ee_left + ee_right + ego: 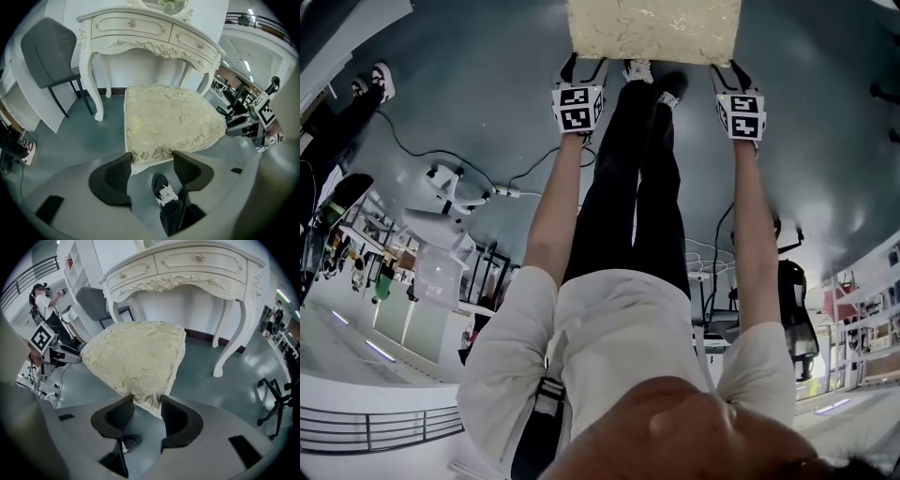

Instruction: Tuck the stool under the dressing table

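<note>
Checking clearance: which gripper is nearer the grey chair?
Left. The left gripper holds the stool at its corner toward the chair; the right gripper holds the far corner, with the stool between.

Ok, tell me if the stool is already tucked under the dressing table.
No, the stool stands out in front of the dressing table, its seat in the open rather than beneath the top.

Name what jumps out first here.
The cream-gold cushioned stool fills the centre of both gripper views, with the left gripper and right gripper each clamped on its near edge. Just behind it stands the ornate white dressing table, the stool not yet under it; a grey chair stands beside the table.
</note>
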Action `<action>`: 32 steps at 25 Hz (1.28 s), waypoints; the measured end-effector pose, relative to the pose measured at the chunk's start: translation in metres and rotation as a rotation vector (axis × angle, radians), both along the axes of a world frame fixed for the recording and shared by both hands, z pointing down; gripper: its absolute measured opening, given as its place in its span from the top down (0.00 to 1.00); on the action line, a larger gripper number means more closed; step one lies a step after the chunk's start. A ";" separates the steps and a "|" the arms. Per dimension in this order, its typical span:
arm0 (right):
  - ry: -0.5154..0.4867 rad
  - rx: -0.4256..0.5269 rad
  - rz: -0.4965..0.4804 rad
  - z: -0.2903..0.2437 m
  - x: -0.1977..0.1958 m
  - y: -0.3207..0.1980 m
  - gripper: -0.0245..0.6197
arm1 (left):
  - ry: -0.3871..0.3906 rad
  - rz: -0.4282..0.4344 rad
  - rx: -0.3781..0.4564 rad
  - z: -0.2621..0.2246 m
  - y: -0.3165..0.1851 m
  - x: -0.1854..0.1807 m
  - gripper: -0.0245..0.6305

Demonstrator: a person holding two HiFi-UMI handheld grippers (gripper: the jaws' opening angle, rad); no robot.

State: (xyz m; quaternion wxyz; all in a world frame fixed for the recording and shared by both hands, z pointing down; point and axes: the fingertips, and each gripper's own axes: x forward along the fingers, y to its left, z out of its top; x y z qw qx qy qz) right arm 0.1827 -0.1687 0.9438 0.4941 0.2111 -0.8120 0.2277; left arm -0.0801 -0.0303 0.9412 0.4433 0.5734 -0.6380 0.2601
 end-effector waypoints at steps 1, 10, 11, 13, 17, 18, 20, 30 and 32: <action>0.002 0.004 0.004 0.001 -0.004 -0.003 0.63 | 0.004 0.003 -0.004 0.001 -0.004 -0.004 0.51; 0.000 0.005 0.069 -0.003 -0.033 -0.035 0.63 | 0.034 0.029 -0.019 -0.002 -0.042 -0.036 0.51; 0.002 -0.002 0.076 -0.003 -0.035 -0.038 0.63 | 0.035 0.031 -0.021 -0.002 -0.045 -0.038 0.51; 0.006 -0.017 0.096 -0.003 -0.037 -0.042 0.63 | 0.039 0.038 -0.022 -0.002 -0.051 -0.041 0.51; -0.004 -0.031 0.143 -0.003 -0.042 -0.051 0.63 | 0.034 0.046 -0.003 -0.003 -0.063 -0.049 0.51; -0.009 -0.034 0.154 -0.003 -0.044 -0.054 0.63 | 0.032 0.045 0.001 -0.003 -0.066 -0.051 0.51; -0.018 -0.042 0.181 -0.002 -0.047 -0.059 0.63 | 0.031 0.045 0.005 -0.002 -0.072 -0.054 0.51; -0.048 -0.020 0.196 -0.006 -0.059 -0.095 0.63 | 0.018 0.039 0.013 -0.005 -0.111 -0.068 0.51; -0.053 -0.026 0.180 -0.006 -0.061 -0.101 0.63 | 0.010 0.024 0.006 -0.005 -0.116 -0.069 0.51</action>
